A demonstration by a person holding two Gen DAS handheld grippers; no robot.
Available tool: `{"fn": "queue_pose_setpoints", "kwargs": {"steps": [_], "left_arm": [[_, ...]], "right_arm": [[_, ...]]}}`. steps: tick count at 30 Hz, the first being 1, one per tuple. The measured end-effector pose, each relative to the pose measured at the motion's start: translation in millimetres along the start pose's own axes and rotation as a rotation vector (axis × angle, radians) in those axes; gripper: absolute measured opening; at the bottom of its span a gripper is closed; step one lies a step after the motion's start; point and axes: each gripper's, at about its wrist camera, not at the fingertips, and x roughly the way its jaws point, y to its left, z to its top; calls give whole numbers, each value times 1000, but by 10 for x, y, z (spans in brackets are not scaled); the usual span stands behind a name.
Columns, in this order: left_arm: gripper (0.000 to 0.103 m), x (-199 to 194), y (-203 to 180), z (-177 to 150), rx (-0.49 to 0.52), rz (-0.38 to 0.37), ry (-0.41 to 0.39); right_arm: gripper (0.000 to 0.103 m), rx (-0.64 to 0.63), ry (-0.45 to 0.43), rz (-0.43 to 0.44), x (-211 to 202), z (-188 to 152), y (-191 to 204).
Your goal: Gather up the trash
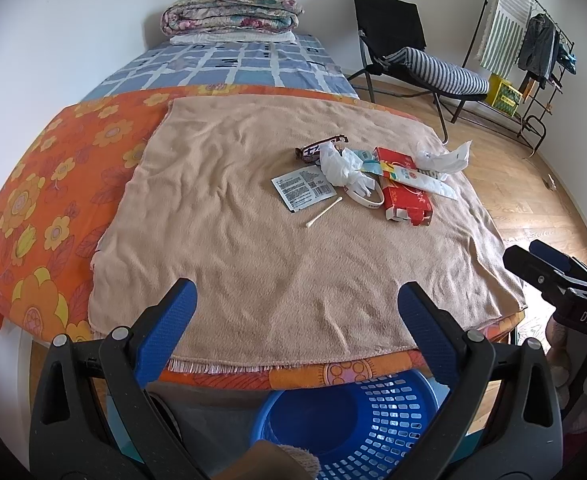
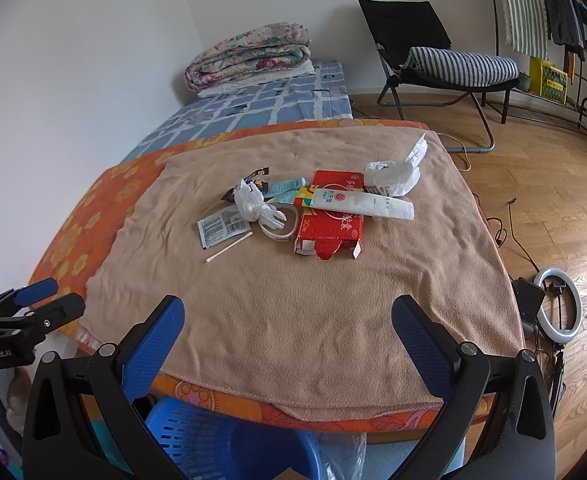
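Trash pile (image 2: 309, 212) lies well ahead of both spread, empty grippers, left (image 1: 295, 312) and right (image 2: 287, 324); suggest pinching the cotton swab (image 2: 229, 247) first, then dropping into the blue basket (image 1: 357, 420) below the fingers.

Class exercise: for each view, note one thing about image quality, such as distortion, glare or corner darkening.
Left wrist view: fisheye bows the towel edges and blackens the corners; a bright window strip at the right edge is blown out. Right wrist view: same barrel curve, with glare on the wood floor at right; the litter stays sharp.

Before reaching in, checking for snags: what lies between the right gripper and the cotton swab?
Only bare tan blanket between right gripper and cotton swab, in the right wrist view.
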Motion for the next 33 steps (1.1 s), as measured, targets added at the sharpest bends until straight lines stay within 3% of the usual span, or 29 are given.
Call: {"fn": "queue_pose_setpoints", "kwargs": {"steps": [17, 23, 33], "left_arm": [[102, 71, 54, -102, -16, -8, 24], [102, 151, 20, -108, -8, -55, 73], [102, 386, -64, 135, 22, -21, 92]], "right_arm": [[103, 23, 13, -4, 3, 11, -54], [103, 54, 9, -3, 13, 17, -141], [103, 110, -55, -10, -32, 50, -332]]}}
